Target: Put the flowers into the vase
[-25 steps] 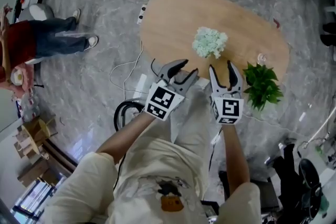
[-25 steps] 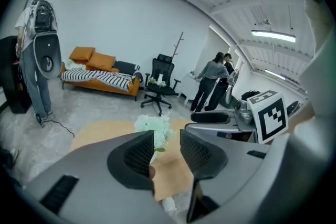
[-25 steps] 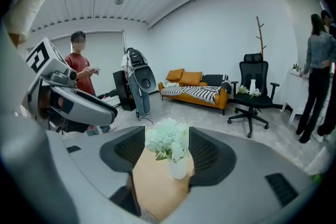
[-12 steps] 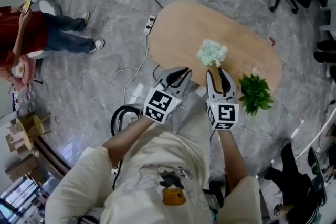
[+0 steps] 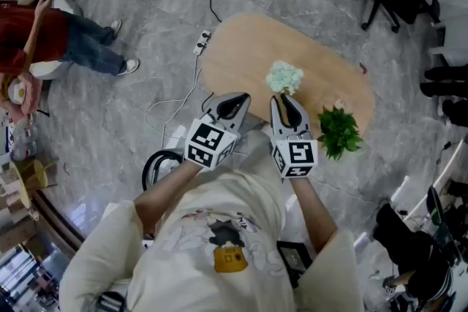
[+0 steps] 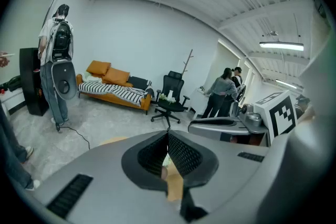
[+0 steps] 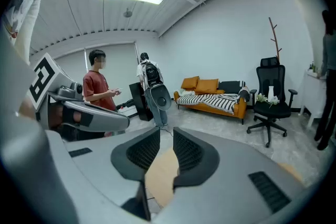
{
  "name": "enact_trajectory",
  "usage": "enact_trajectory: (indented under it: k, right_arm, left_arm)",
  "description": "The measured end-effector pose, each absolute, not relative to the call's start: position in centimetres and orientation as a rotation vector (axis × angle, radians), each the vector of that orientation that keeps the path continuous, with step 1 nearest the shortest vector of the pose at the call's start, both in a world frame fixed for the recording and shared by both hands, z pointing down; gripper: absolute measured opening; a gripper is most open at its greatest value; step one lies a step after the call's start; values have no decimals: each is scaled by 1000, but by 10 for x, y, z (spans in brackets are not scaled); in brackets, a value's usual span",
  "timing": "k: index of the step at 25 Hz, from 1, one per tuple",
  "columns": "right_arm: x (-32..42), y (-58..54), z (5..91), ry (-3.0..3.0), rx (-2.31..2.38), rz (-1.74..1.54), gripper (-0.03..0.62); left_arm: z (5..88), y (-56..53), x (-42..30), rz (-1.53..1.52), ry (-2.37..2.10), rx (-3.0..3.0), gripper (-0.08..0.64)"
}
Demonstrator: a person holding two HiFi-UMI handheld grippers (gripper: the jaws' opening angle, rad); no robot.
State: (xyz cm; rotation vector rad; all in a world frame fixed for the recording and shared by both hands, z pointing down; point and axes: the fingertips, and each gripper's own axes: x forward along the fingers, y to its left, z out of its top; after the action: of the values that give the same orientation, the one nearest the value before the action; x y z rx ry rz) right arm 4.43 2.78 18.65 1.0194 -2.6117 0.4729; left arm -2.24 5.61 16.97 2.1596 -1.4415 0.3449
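Plainly, neither pair of tongs holds anything. The left gripper (image 5: pixel 241 98) has its jaws fully together, the ribbed pads meeting at the tips in the left gripper view. The right gripper (image 5: pixel 284 100) has just been closing and shows only a narrow slot between its pads, with bare tabletop visible through the slot in the right gripper view.

In the head view the flowers (image 5: pixel 284 77) lie on the table (image 5: pixel 241 47) just past the right gripper's tips, and up and to the right of the left gripper's. Neither gripper touches them.

The bunch sits close to the table's near edge, about midway along it. A leafy green plant (image 5: pixel 338 131) stands at the near right rim, beside the right gripper (its leaves seem to hang past the edge). Left of the flowers and beyond them the oval wooden top is bare, so the open room is on that side.

The flowers are a rounded, pale clump, white tinged with green, tightly bunched, with no stems visible from above. Which item is the vase I cannot tell.
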Motion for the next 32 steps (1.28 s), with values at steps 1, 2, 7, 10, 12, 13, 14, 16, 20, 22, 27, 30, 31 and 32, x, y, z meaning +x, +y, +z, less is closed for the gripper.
enact_trajectory:
  k: [1, 2, 7, 10, 12, 13, 14, 16, 20, 22, 27, 30, 31, 32]
  right_arm:
    - [40, 31, 182, -2620, 996, 476, 81]
    - [36, 33, 178, -2627, 973, 472, 81]
    - [23, 42, 148, -2660, 927, 465, 73]
    - [14, 43, 128, -2690, 930, 554, 67]
    - [2, 42, 113, -2713, 891, 551, 63]
    - [-3, 43, 106, -2722, 868, 528, 61]
    - [-6, 45, 100, -2730, 849, 503, 60]
    - [-11, 47, 87, -2745, 830, 473, 57]
    - [-14, 55, 79, -2765, 802, 541, 57]
    - [-16, 61, 81, -2759, 777, 567, 57]
    - [-17, 77, 83, -2731, 769, 575, 57]
    - [-7, 81, 81, -2723, 802, 583, 57]
    - [-3, 81, 81, -2720, 811, 582, 57]
    - [1, 81, 82, -2718, 822, 579, 57]
  left_arm:
    - [164, 58, -24, 343, -1443, 2154, 9]
    - [159, 60, -25, 339, -1445, 2150, 9]
    - [137, 77, -31, 318, -1458, 2123, 9]
    - [121, 81, -40, 295, -1468, 2117, 9]
    - [108, 80, -50, 293, -1494, 2129, 9]
    - [102, 80, -54, 292, -1505, 2133, 9]
    - [97, 81, -56, 290, -1511, 2138, 9]
    - [87, 80, -58, 287, -1514, 2154, 9]
    - [78, 82, -53, 277, -1509, 2186, 9]
    - [77, 81, -52, 283, -1508, 2199, 9]
    - [74, 84, -50, 294, -1486, 2227, 9]
    - [73, 82, -38, 294, -1451, 2254, 9]
    - [73, 81, -33, 297, -1441, 2264, 9]
    - [73, 80, -28, 303, -1434, 2276, 9]
